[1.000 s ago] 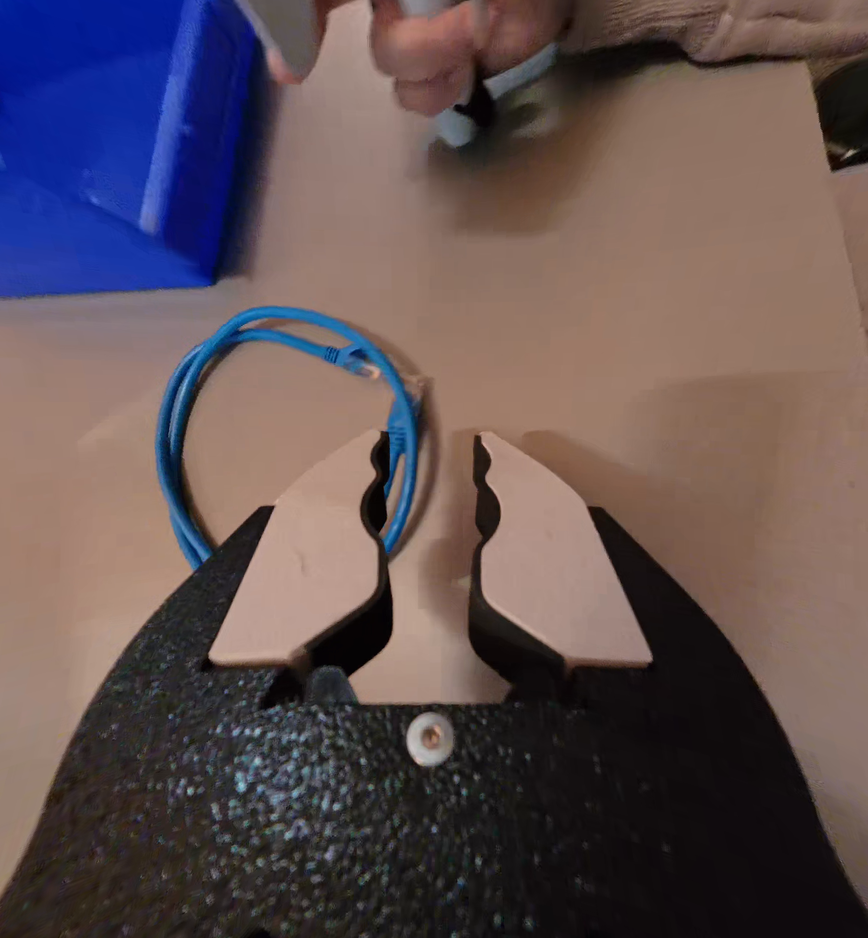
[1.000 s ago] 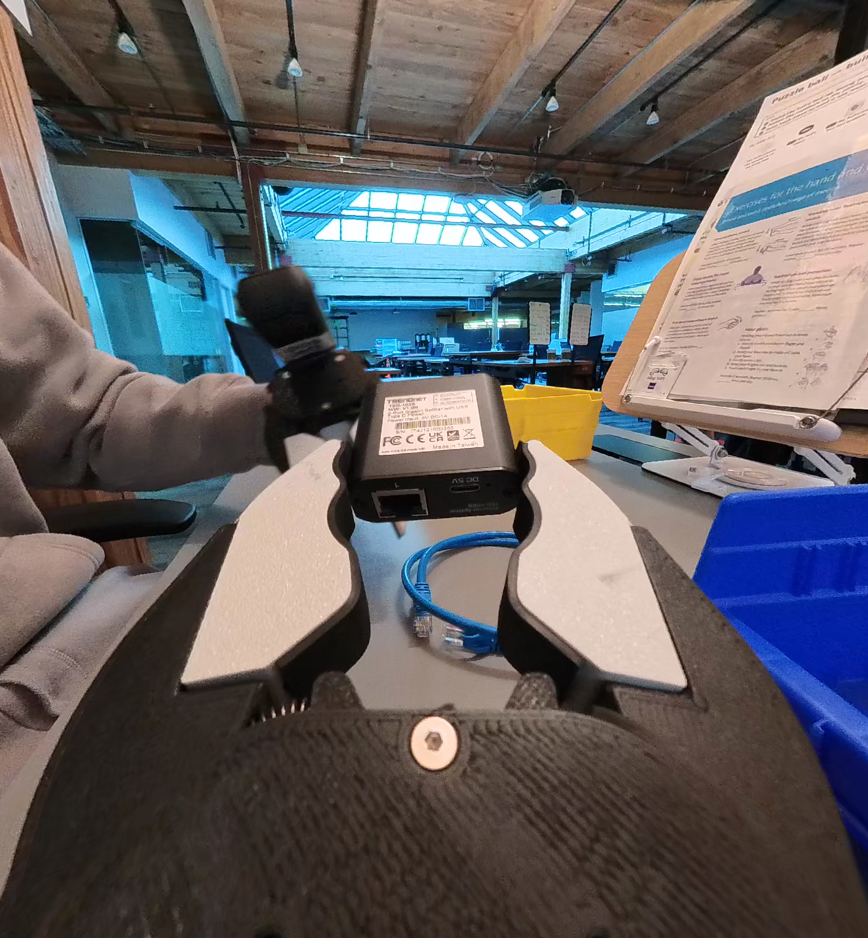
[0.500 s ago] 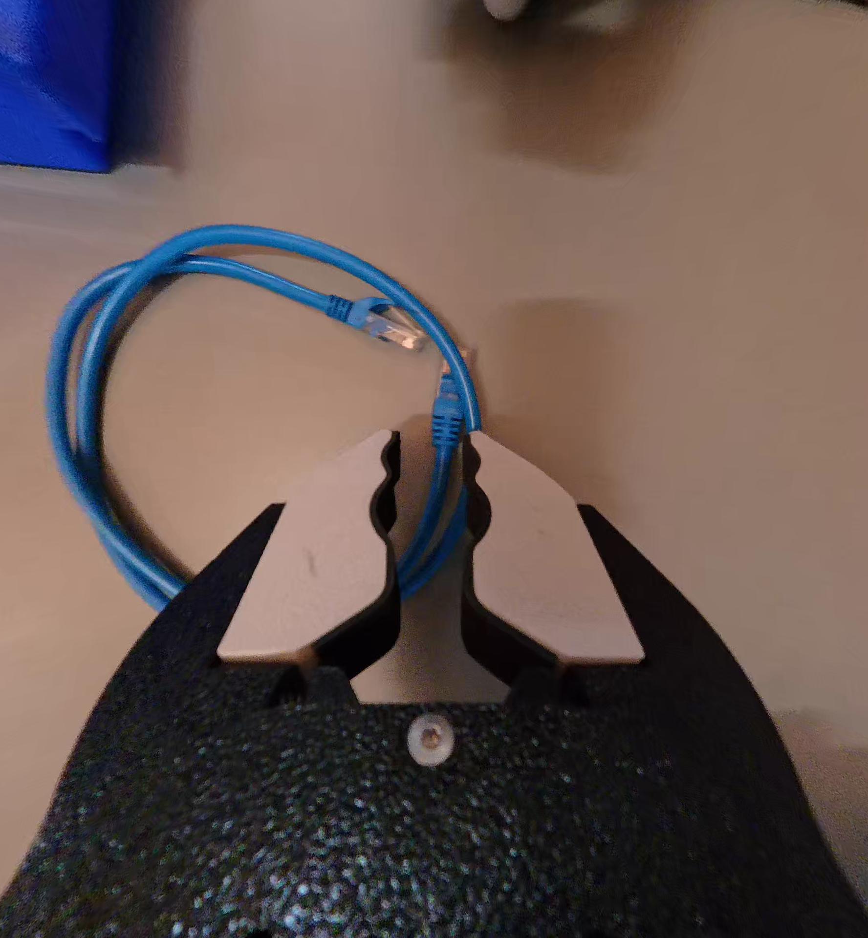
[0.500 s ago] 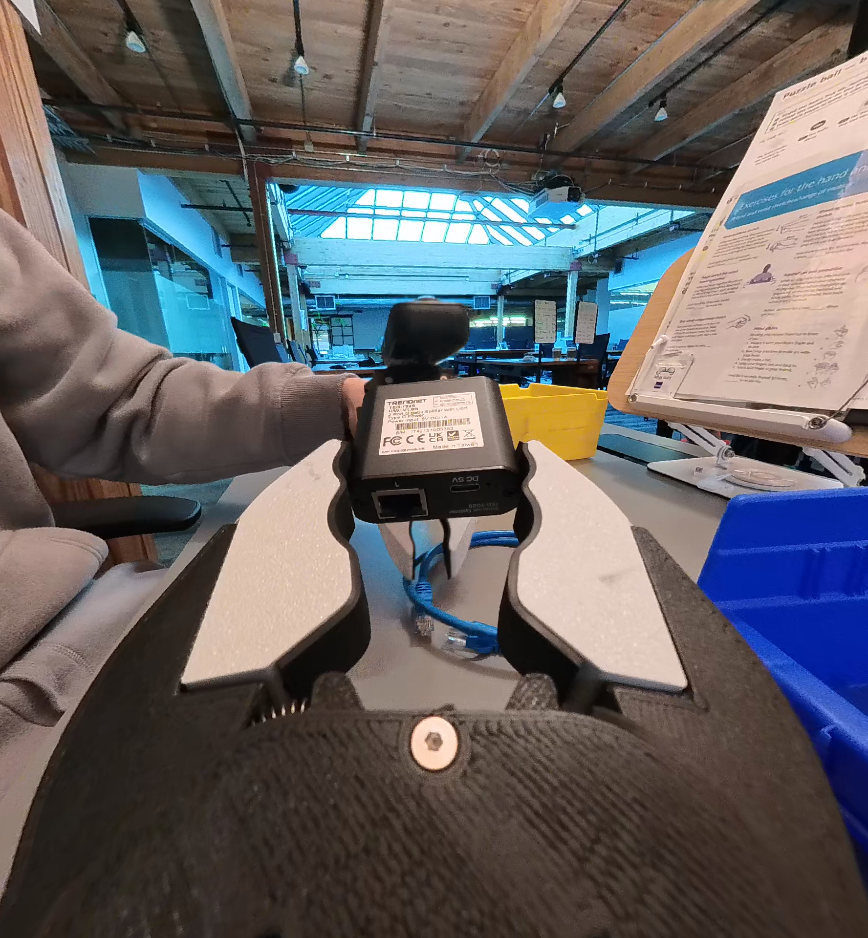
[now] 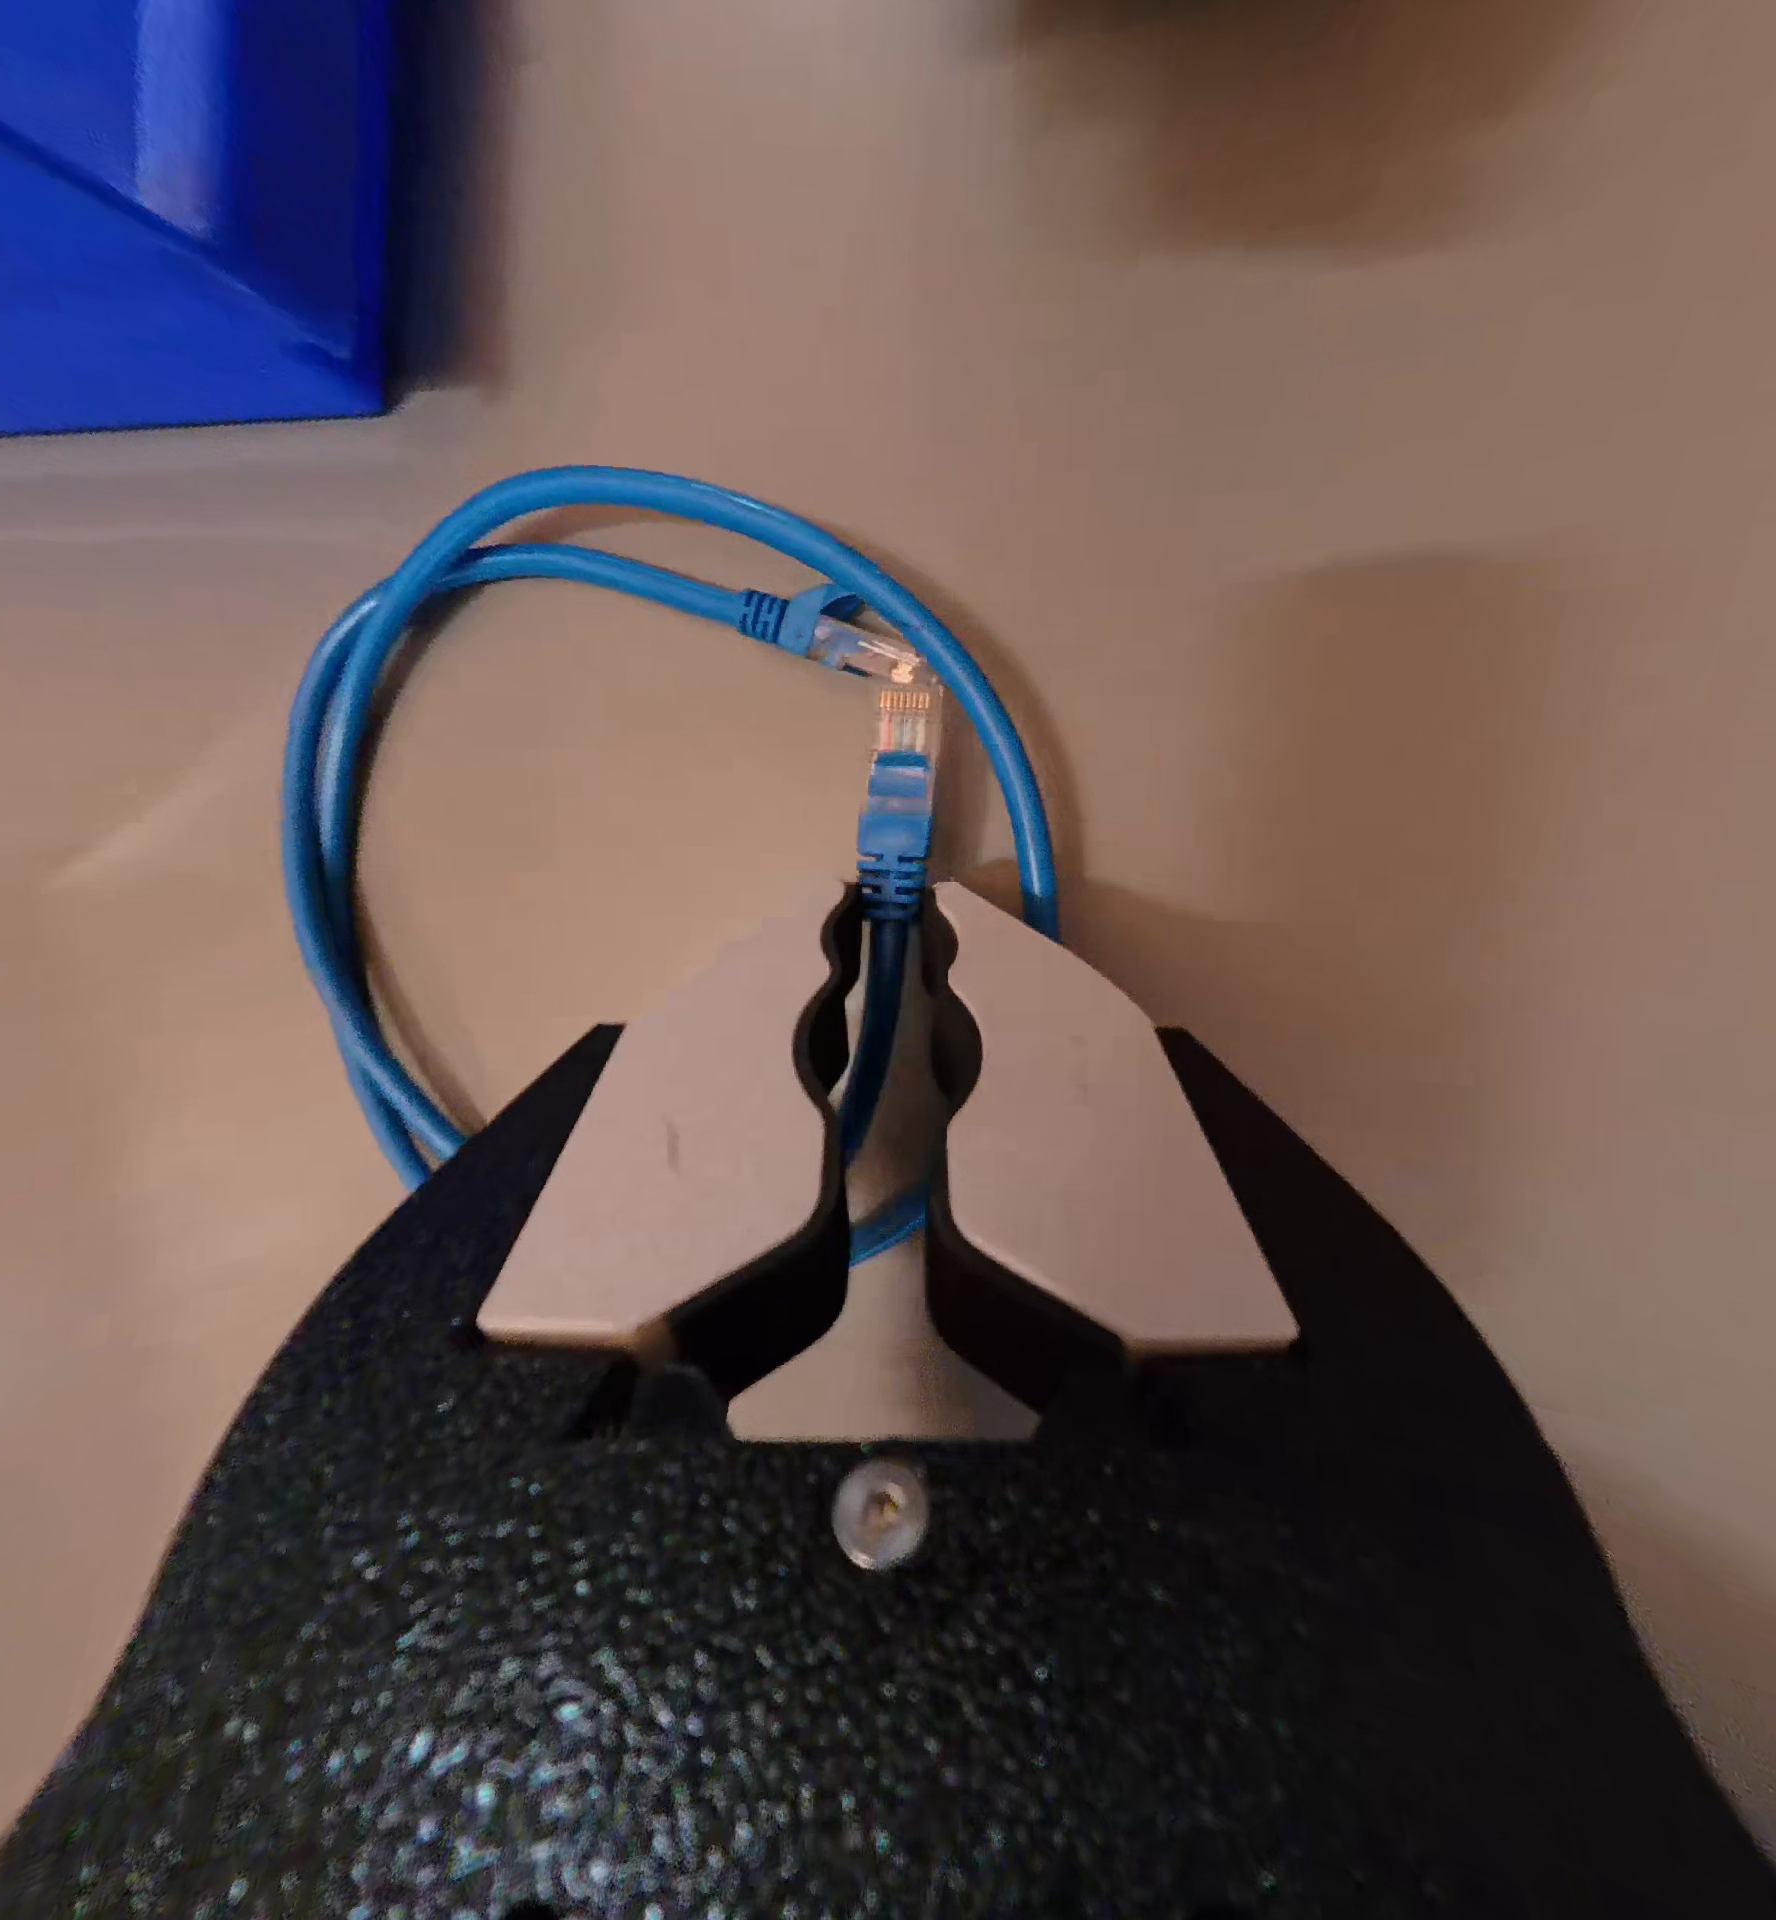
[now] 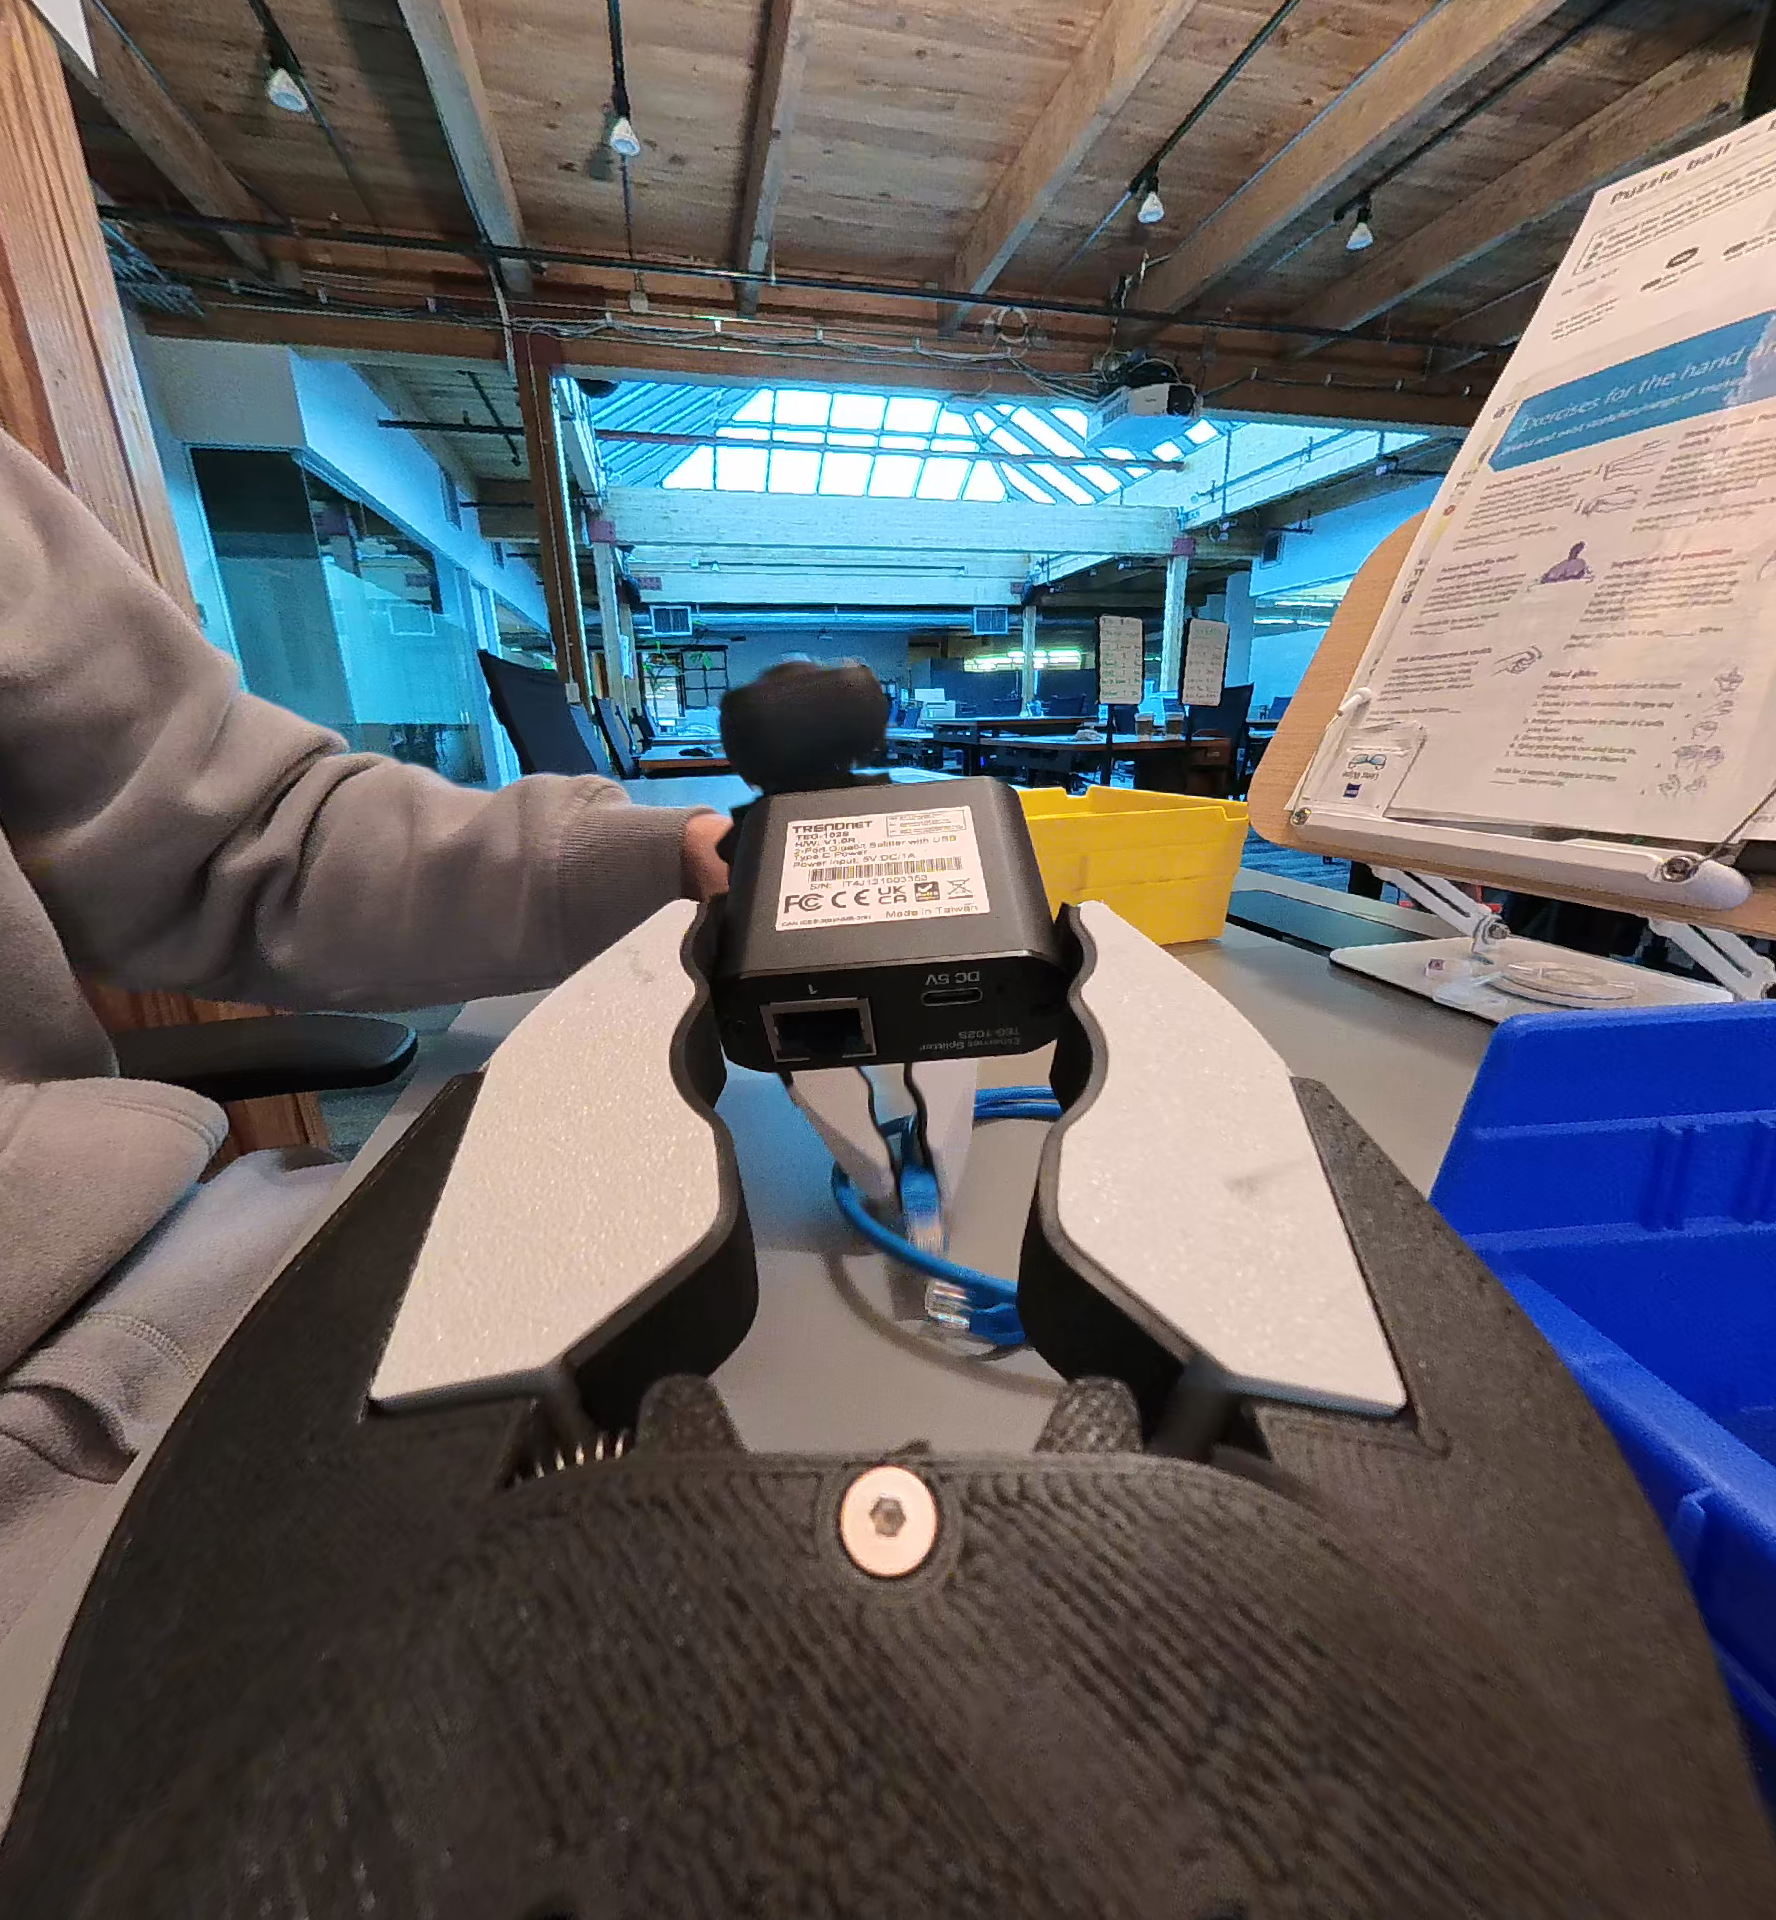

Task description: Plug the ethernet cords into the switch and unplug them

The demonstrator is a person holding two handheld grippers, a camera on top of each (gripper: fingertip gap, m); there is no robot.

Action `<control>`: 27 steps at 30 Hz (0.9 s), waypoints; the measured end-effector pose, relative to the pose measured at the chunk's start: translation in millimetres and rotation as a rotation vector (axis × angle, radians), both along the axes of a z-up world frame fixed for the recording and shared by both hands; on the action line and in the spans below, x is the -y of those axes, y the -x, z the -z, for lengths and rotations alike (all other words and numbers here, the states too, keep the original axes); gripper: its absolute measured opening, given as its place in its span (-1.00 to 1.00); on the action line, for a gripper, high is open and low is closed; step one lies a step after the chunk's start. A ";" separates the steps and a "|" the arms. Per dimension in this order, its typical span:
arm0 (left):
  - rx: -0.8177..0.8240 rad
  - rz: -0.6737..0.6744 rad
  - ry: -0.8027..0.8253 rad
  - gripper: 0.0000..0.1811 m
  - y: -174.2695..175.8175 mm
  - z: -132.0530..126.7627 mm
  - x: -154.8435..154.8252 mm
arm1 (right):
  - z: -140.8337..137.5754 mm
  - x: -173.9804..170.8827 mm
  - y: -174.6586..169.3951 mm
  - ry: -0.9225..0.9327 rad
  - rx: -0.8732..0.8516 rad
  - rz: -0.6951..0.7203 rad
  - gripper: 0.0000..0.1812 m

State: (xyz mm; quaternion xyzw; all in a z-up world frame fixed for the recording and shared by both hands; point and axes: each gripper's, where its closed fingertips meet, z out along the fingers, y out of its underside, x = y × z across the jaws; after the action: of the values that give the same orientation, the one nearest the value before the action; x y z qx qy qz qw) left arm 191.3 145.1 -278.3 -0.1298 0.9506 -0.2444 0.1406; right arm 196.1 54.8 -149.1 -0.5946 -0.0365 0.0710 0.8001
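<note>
On the worktop [image 5: 1383, 727] we see a blue bin [image 5: 136, 260] at ten o'clock in the left wrist view, and the blue ethernet cord [image 5: 344, 831] coiled at the centre. Our right tongs [image 6: 889, 997] clamp the black switch [image 6: 884, 914] above the worktop, its empty port [image 6: 819, 1031] facing back at us. Our left tongs [image 5: 889, 914] are nearly pressed together, pinching the cord just behind its clear plug [image 5: 905, 717], which points to twelve o'clock. We judge the pickup step is in hand; next we must lift the plug, line it with the port, and push squarely.
</note>
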 end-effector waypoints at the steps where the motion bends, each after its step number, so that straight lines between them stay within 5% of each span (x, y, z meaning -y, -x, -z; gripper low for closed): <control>1: 0.017 -0.025 0.008 -0.89 -1.0 -6.2 -1.7 | 0.0 0.1 0.4 0.000 0.002 -0.003 -0.32; 5: 0.074 -0.139 0.050 -0.89 -4.6 -44.9 -5.6 | 1.1 -1.4 2.6 0.011 0.007 -0.019 -0.32; 12: 0.107 -0.082 0.049 -0.89 7.1 -96.8 14.7 | 7.7 -9.6 9.9 0.076 0.045 -0.043 -0.32; 27: 0.069 -0.023 -0.072 -0.90 14.9 -101.3 17.0 | 19.6 -22.3 19.2 0.179 0.108 -0.057 -0.32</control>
State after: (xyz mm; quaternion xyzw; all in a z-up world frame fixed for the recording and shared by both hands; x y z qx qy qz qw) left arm 176.4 128.1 -177.0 -0.1270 0.9519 -0.2125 0.1805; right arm 177.0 77.1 -168.7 -0.6652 -0.0902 0.0647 0.7384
